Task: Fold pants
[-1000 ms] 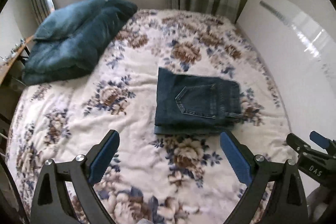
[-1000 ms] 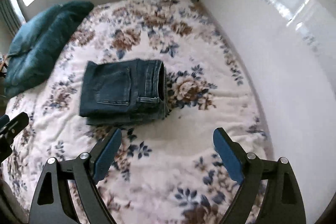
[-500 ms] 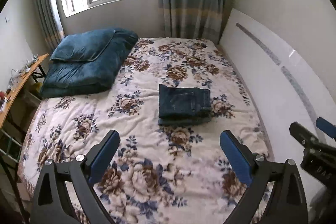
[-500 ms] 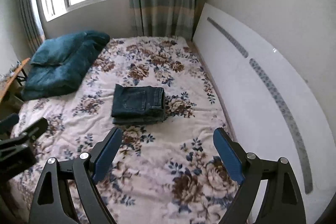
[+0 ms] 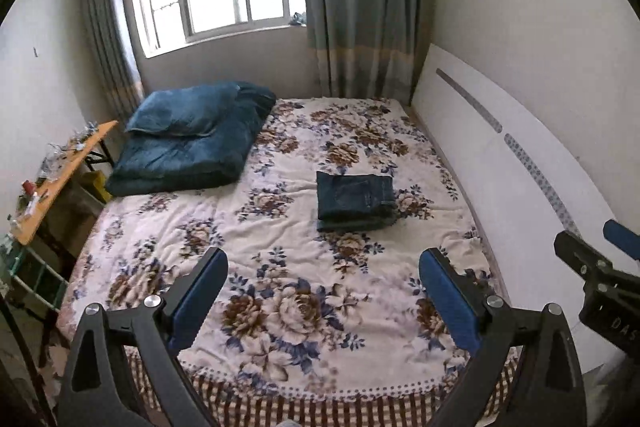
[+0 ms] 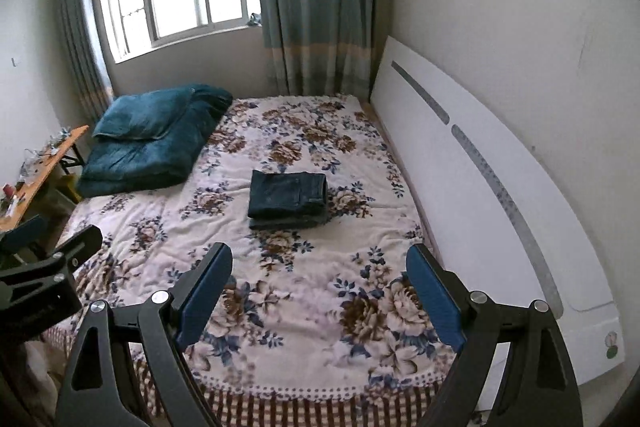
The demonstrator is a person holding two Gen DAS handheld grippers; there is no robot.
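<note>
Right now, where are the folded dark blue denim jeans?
In both wrist views the folded dark blue denim jeans lie mid-bed on the floral blanket, right of the teal quilt.

Dark blue jeans [image 5: 355,201], folded into a compact rectangular stack, flat on bed

"DAS" on right claw [image 5: 616,307] body

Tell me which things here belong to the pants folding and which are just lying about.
Job: folded jeans on the floral blanket; left gripper and right gripper, both open and empty.

Lying about: blue quilt, cluttered side table, curtains.
</note>
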